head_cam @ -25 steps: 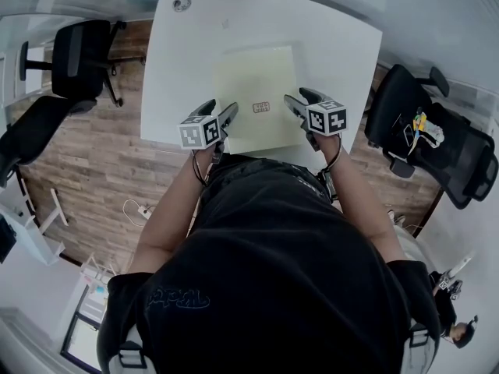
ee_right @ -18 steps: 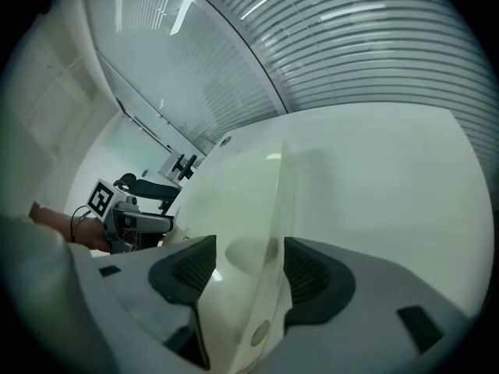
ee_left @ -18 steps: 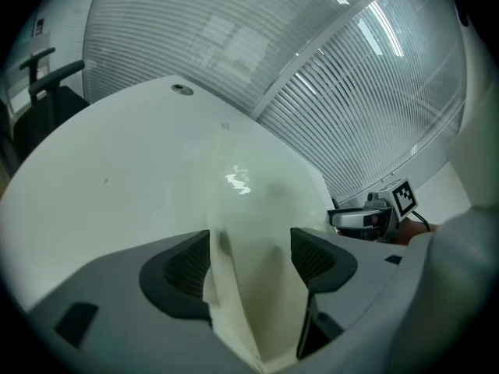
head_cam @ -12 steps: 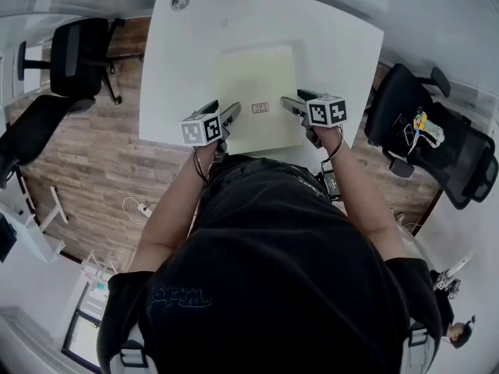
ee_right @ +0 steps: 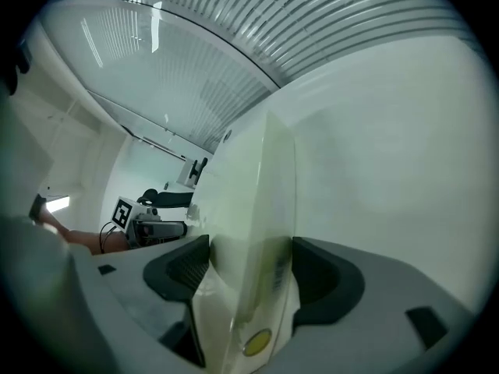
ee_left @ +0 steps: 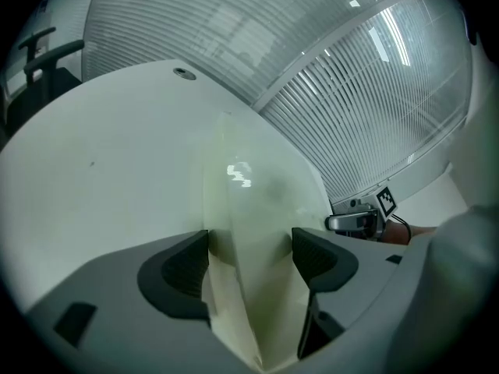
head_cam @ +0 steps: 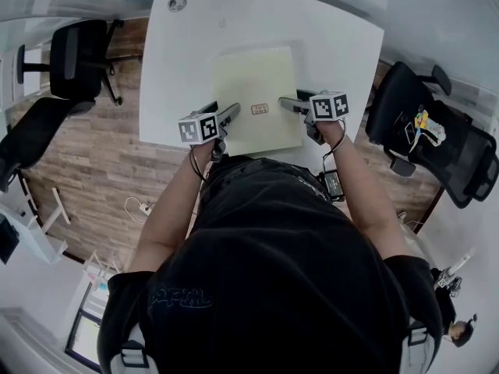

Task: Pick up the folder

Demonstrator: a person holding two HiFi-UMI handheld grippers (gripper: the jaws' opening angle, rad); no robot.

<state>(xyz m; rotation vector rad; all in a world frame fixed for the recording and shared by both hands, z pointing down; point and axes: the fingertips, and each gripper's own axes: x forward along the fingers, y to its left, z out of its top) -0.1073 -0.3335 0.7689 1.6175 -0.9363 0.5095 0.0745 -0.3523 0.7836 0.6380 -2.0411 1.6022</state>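
A pale yellow folder lies flat on the white table, its near edge at the table's front edge. A small label sits near that edge. My left gripper is at the folder's near left corner and my right gripper at its near right corner. In the left gripper view the folder runs edge-on between the wide-set jaws of the left gripper. In the right gripper view the right gripper has its jaws opening, with the folder between them.
Black office chairs stand left and right of the table on the wood floor. A round cable grommet is in the table's far left corner. Ribbed glass walls rise behind the table.
The right gripper has rolled and shifted slightly toward the folder's corner, its jaws spreading. The left gripper has barely moved. The folder lies where it was.
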